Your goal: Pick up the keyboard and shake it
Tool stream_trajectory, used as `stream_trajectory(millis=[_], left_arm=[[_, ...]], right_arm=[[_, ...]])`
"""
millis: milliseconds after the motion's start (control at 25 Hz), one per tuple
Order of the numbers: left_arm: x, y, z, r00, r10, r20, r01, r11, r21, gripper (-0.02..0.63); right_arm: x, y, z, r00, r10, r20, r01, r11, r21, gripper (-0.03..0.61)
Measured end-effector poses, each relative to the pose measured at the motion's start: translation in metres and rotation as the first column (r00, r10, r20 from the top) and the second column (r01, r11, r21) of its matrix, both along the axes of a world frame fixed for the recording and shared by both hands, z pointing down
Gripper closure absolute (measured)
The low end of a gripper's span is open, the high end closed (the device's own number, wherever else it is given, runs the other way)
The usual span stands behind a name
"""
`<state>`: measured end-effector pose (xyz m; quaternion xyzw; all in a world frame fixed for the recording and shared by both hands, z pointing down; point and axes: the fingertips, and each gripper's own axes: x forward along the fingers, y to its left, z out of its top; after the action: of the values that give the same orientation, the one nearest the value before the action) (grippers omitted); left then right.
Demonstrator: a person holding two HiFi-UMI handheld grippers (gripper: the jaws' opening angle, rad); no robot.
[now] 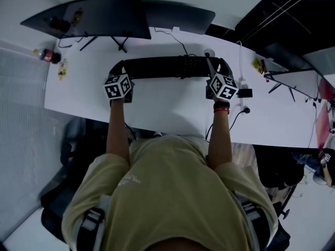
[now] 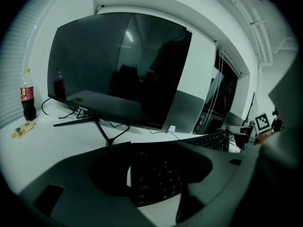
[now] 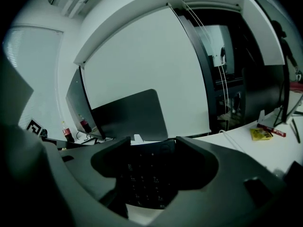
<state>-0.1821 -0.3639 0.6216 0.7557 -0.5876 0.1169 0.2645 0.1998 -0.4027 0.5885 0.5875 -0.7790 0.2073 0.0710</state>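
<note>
Left claw (image 1: 119,69) and right claw (image 1: 222,68) clamp keyboard (image 1: 167,67) ends mid-frame; cable (image 1: 182,46) may snag mid-shake, yanking it loose.

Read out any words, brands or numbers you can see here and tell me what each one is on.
"coocaa", as best it reads: small white logo on the lower bezel of the monitor.
Cola bottle: red label, print too small to read.
Yellow packet: print too blurred.
Keys of the keyboard: too dark to read.
Marker cubes: black-and-white squares only, no words.
</note>
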Motion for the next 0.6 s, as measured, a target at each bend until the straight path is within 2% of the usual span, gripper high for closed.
stream_trajectory(millis=[200,600], left_arm=[[0.005,0.008,-0.003,0.999,0.035,0.027,-0.037,0.995,0.089,0.35],[0.006,0.042,0.0,0.998,0.048,0.047,-0.054,0.987,0.154,0.354]], right_arm=[[0.006,0.014,0.005,0.999,0.029,0.035,-0.03,0.999,0.032,0.273],[0.008,0.051,0.012,0.998,0.03,0.047,-0.033,0.998,0.052,0.273]])
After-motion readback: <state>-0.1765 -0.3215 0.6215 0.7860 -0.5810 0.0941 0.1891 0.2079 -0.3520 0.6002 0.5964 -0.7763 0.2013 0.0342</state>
